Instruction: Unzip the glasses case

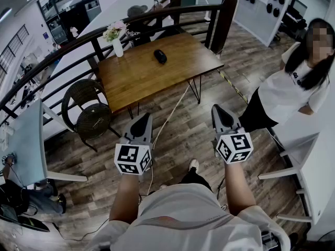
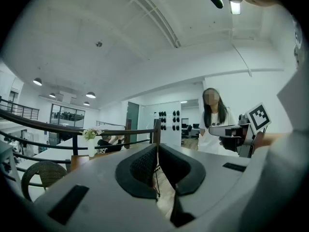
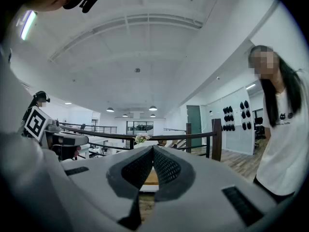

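The case (image 1: 160, 56) is seen lying on the far half of the table (image 1: 136, 82), well ahead of both grippers and between their lines. The table is hemmed by a railing (image 1: 225, 20) behind and a chair (image 1: 84, 95) at its left. Open floor (image 1: 183, 135) is left before its near edge. The left gripper (image 1: 140, 123) and right gripper (image 1: 222, 117) are held level, jaws pressed together, with nothing gripped or touched.

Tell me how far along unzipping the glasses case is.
Nothing looks done yet. The glasses case lies on the table, far from both claws. In hand: nothing; the left claw and right claw are shut and empty. Remaining: reach the case, hold it, pull the zip.
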`<state>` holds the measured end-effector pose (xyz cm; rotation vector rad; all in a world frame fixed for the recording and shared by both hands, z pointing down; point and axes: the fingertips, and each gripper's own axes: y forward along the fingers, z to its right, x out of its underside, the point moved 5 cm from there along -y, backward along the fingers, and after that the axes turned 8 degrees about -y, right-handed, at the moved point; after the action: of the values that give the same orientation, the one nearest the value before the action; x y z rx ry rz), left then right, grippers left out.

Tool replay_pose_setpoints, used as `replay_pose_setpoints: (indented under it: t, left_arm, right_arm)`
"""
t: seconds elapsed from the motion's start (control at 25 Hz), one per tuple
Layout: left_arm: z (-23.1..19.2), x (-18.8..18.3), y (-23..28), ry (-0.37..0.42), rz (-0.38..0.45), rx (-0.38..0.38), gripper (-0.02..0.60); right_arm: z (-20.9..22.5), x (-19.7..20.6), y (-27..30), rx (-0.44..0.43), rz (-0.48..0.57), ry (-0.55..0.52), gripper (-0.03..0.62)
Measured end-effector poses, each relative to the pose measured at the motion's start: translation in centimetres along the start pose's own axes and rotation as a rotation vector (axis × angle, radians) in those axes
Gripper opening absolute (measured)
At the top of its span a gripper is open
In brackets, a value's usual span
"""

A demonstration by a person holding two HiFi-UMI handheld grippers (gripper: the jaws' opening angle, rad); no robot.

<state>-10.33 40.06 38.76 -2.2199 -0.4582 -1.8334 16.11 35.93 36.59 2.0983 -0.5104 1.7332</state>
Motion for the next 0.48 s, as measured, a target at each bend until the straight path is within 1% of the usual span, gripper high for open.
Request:
replay_pose_setpoints:
  t: [0.48]
  left_arm:
    - [-0.75, -0.49, 0.22, -0.007, 0.011, -0.002, 0.020]
  right_arm:
    - [-0.40, -0.42, 0.85, -0.007, -0.004, -0.013, 0.052]
